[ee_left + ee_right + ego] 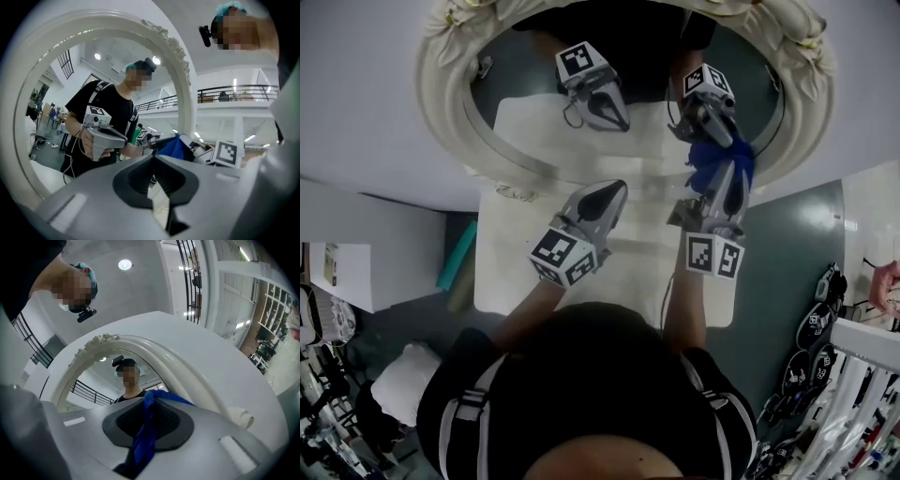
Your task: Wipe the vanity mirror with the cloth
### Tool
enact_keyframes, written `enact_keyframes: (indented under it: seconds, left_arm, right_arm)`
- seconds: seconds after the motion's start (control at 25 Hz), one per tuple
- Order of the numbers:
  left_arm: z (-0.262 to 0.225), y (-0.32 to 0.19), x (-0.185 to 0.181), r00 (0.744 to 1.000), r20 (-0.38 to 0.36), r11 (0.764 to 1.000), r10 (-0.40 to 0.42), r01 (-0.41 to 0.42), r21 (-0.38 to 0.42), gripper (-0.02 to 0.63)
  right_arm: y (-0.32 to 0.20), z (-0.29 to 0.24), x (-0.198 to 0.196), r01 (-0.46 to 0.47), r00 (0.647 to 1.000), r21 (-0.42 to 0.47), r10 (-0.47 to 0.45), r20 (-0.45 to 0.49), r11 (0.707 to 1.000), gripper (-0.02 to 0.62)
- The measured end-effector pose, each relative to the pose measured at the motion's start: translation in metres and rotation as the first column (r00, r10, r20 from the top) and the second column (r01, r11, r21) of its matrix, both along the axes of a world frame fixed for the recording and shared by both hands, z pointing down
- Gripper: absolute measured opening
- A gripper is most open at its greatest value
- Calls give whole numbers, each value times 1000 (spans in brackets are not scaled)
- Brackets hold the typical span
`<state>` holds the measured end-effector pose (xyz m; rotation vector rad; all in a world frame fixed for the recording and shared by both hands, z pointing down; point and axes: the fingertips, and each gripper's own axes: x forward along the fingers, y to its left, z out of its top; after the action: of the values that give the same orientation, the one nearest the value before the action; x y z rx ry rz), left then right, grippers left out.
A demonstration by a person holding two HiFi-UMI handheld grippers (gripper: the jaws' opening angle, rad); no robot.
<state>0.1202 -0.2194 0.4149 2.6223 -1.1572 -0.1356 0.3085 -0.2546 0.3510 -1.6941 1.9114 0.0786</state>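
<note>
Blue cloth (pixel 712 164) pinched in right gripper (pixel 731 178) jaws at cream-framed mirror (pixel 441 103), far edge of white table (pixel 511 272); left gripper (pixel 614 189) jaws pressed together.

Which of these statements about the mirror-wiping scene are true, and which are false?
1. The right gripper is clamped on a blue cloth. True.
2. The left gripper holds a second cloth. False: its jaws are together with nothing between them.
3. The mirror frame is black and square. False: it is pale, rounded and ornately moulded.
4. The mirror reflects both grippers. True.
</note>
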Motion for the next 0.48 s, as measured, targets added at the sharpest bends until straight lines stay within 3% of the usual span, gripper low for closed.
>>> enact_keyframes:
  seconds: [0.48]
  left_arm:
    - [6, -2, -1, 1000, -10, 1000, 9, -9, -1, 6]
  right_arm:
    - [-3, -21, 0, 5, 1000, 76, -5, 3, 997, 38]
